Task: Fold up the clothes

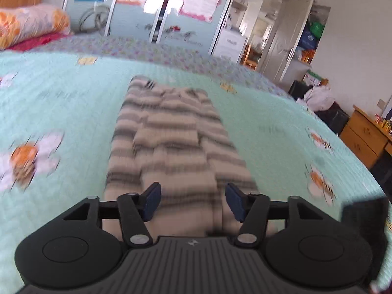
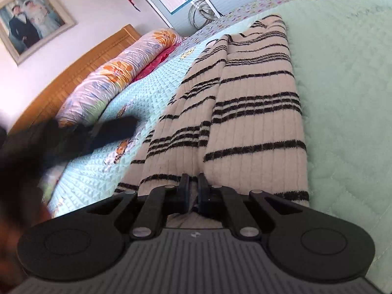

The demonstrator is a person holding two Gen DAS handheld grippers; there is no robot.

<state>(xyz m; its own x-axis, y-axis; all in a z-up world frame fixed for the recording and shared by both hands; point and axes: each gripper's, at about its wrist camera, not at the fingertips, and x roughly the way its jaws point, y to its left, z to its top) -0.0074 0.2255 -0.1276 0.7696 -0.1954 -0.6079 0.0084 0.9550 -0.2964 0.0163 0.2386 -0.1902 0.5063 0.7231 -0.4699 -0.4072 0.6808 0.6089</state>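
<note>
A beige sweater with dark stripes (image 1: 171,142) lies lengthwise on the bed, its sides folded in toward the middle. My left gripper (image 1: 193,191) hovers over the sweater's near end, its blue pads (image 1: 152,201) apart with no cloth pinched between them. The picture there is blurred. In the right wrist view the same sweater (image 2: 254,112) stretches away from me. My right gripper (image 2: 193,183) is shut on a pinch of fabric at its near edge. A blurred black shape (image 2: 110,132) to the left is the other gripper.
The bed wears a mint-green quilt with flowers (image 1: 269,122). A rolled floral duvet (image 2: 117,73) lies against the wooden headboard (image 2: 73,73). Sliding wardrobe doors (image 1: 147,12) stand beyond the bed, and a wooden dresser (image 1: 362,137) stands to the right.
</note>
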